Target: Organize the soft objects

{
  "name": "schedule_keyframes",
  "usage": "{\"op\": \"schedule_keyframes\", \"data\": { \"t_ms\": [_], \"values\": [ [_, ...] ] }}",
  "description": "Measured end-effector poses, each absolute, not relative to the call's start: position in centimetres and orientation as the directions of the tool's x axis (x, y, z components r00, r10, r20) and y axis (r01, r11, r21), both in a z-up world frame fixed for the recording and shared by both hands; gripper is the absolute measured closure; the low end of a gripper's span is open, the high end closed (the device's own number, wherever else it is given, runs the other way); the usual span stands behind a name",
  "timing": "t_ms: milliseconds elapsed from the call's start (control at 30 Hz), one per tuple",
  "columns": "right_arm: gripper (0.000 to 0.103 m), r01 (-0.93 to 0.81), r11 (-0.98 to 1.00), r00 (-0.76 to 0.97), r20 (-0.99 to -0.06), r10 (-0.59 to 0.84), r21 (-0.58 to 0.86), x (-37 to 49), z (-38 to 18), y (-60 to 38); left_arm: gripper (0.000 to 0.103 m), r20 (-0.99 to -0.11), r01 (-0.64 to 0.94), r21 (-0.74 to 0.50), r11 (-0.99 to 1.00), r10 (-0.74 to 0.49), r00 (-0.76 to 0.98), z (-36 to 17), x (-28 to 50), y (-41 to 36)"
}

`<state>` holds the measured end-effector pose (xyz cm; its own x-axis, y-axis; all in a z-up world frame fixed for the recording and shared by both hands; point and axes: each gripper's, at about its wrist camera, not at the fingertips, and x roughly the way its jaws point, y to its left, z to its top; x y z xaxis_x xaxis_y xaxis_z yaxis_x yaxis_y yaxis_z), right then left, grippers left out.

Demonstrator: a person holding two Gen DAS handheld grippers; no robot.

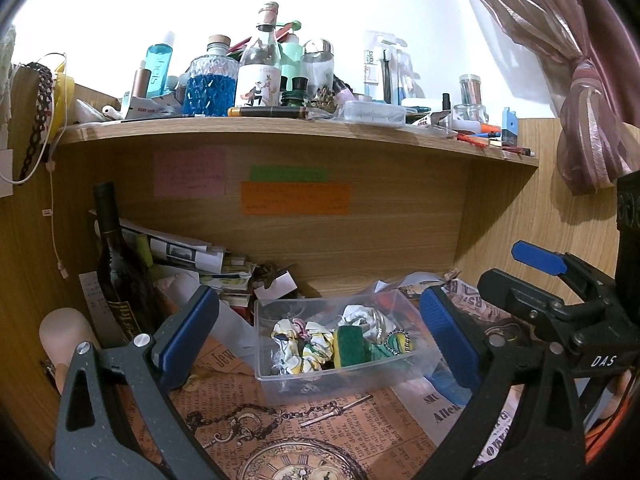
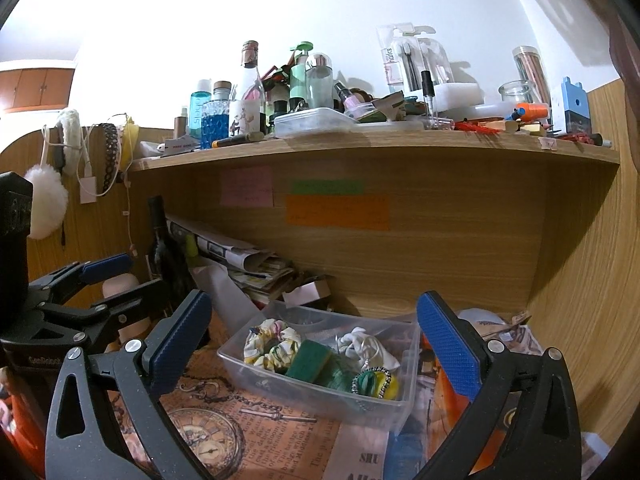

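shelf (image 1: 280, 136) across the upper frame is crammed with bottles; a high lift risks a knock. clear bin (image 1: 280, 376) sits lower centre on the table, holding floral scrunchie (image 1: 308, 344), green sponge (image 1: 352, 344). left tongs (image 1: 316, 340) and right tongs (image 2: 316, 344) both apart, empty. we risk tipping the light bin.

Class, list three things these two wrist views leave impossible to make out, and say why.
1. Writing on the orange note: too small and blurred in both views.
2. Bottom of the clear tub: covered by the scrunchie and sponge.
3. Dark bottle label: left wrist view, cut off by the left gripper.
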<state>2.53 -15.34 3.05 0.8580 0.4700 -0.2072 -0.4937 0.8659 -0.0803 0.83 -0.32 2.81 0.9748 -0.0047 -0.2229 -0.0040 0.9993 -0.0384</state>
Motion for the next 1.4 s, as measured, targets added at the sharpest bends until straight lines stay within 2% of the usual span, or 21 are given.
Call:
{"op": "schedule_keyframes", "data": {
  "t_ms": [1000, 1400],
  "values": [
    [0.0, -0.492, 0.867, 0.859, -0.206, 0.468, -0.08, 2.4, 3.0, -15.6, 0.0, -0.249, 0.023, -0.069, 0.997, -0.039, 0.968, 2.6, 1.0, -0.8],
    [0.0, -0.491, 0.868, 0.857, -0.22, 0.466, -0.072, 2.8, 2.7, -15.6, 0.0, -0.259, -0.005, -0.082, 0.997, -0.017, 0.966, 2.3, 1.0, -1.2]
  ]
}}
